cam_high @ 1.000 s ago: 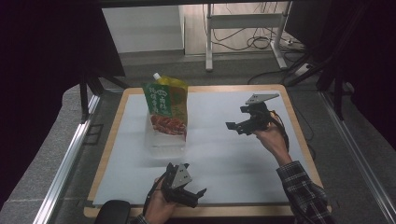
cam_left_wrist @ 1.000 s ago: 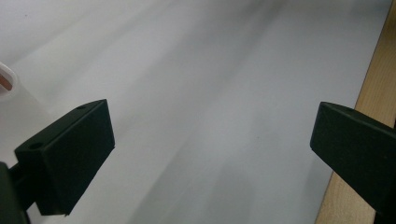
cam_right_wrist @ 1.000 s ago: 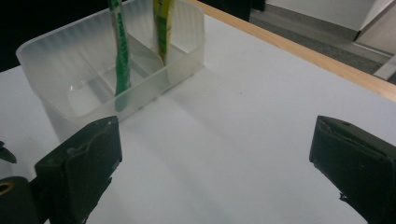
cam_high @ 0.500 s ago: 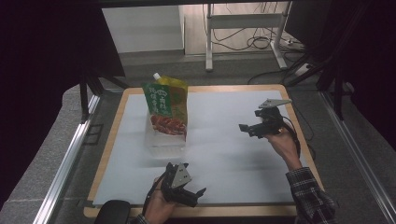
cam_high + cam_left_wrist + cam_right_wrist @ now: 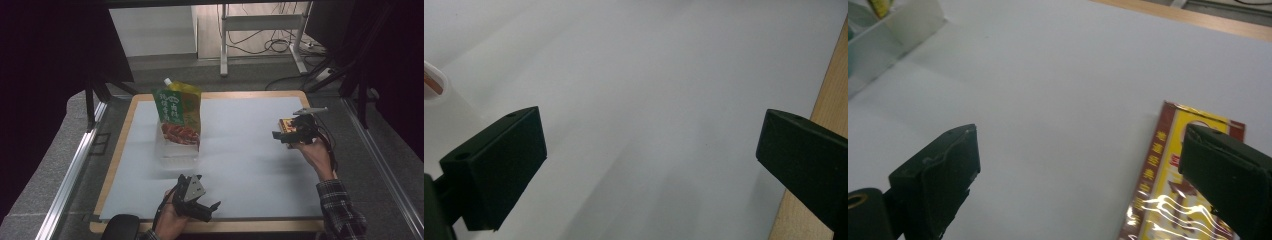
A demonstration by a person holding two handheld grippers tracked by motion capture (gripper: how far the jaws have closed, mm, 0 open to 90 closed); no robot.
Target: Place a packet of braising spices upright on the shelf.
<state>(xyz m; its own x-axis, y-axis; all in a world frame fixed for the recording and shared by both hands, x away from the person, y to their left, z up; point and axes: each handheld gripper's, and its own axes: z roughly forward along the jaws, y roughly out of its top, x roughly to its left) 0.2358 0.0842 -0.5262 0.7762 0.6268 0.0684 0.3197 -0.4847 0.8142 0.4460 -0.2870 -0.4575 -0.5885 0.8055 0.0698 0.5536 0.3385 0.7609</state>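
Right tool (image 5: 284,135) spread wide over flat red-and-yellow foil packet (image 5: 1178,185) near right edge of white tabletop (image 5: 250,150), jaws straddling, probably lined up for a pinch. Left tool (image 5: 205,207) released too, idle by near edge. Green stand-up spout pouch (image 5: 178,112) propped in clear plastic box (image 5: 176,150), far-left.

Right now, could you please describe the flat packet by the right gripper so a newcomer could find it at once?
Start at the white mat on the wooden table and go to its right edge, where the open right gripper hovers. The flat packet lies there. Unlike the tall green pouch standing in a clear bin on the left, it lies flat, glossy yellow with a dark red border.
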